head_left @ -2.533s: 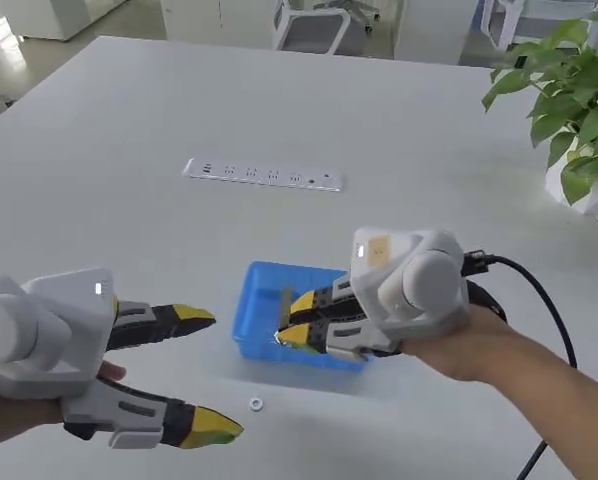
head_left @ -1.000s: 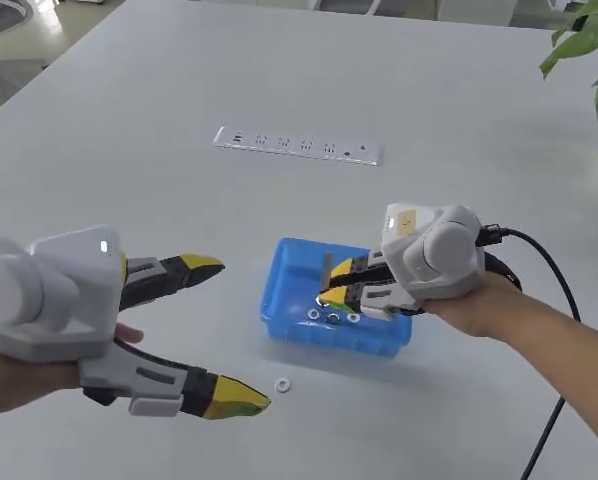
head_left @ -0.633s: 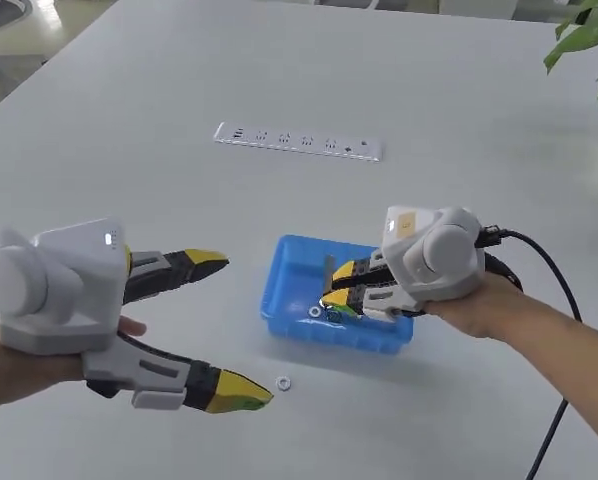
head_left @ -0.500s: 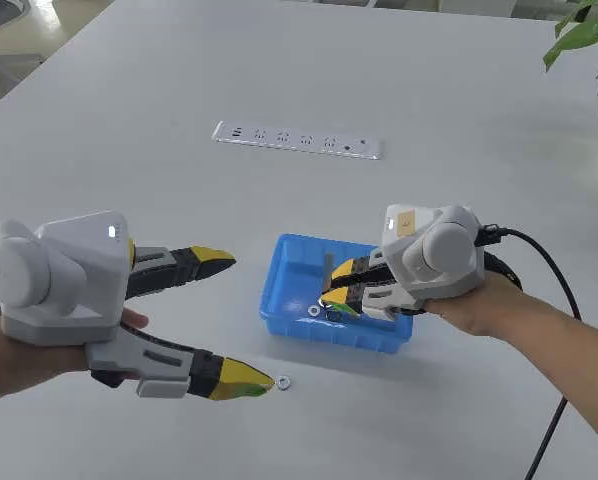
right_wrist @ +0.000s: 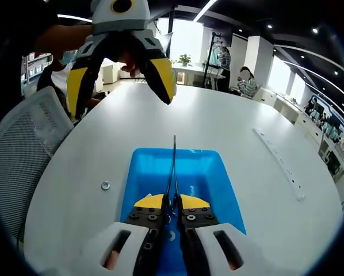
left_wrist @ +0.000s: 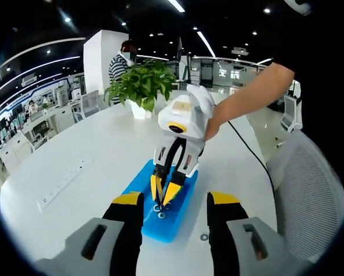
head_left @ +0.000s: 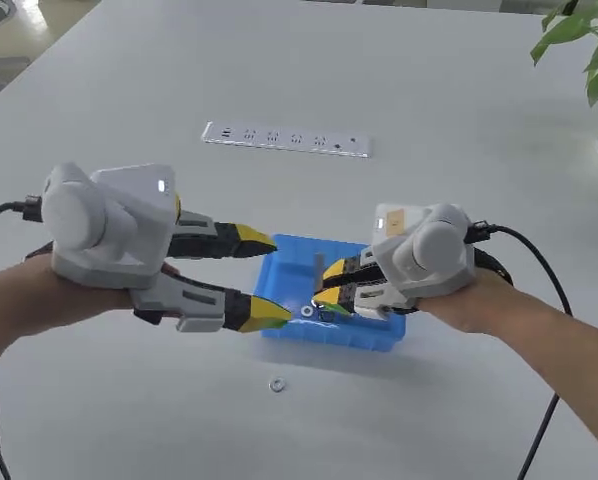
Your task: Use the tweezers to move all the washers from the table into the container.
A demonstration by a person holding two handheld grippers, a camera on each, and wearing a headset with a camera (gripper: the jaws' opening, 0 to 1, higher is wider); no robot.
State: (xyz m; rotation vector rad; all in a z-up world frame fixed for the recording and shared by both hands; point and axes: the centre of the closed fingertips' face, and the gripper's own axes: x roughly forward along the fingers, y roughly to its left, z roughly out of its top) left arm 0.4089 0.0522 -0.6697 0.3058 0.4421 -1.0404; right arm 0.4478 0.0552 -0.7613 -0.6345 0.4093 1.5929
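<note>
Our right claw (right_wrist: 172, 201) pinches the tweezers (right_wrist: 173, 164), tips down in the container (right_wrist: 209, 172). One washer (right_wrist: 105, 185) lies on the tabletop (right_wrist: 229, 123) left of that claw, past the container wall. The left claw (head_left: 277, 280) gapes wide, empty, nearer it.

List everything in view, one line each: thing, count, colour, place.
white table: one, white, under everything
blue plastic container: one, blue, on the table between the claws
silver metal washers: at least two, silver, inside the container
loose silver metal washer: one, silver, on the table beside the container
thin metal tweezers: one, silver, over the container
white power strip: one, white, farther along the table
green potted plant: one, green, table edge
grey mesh chair: one, grey, beside the table
left claw: one, yellow-tipped, open
right claw: one, yellow-tipped, shut on the tweezers
</note>
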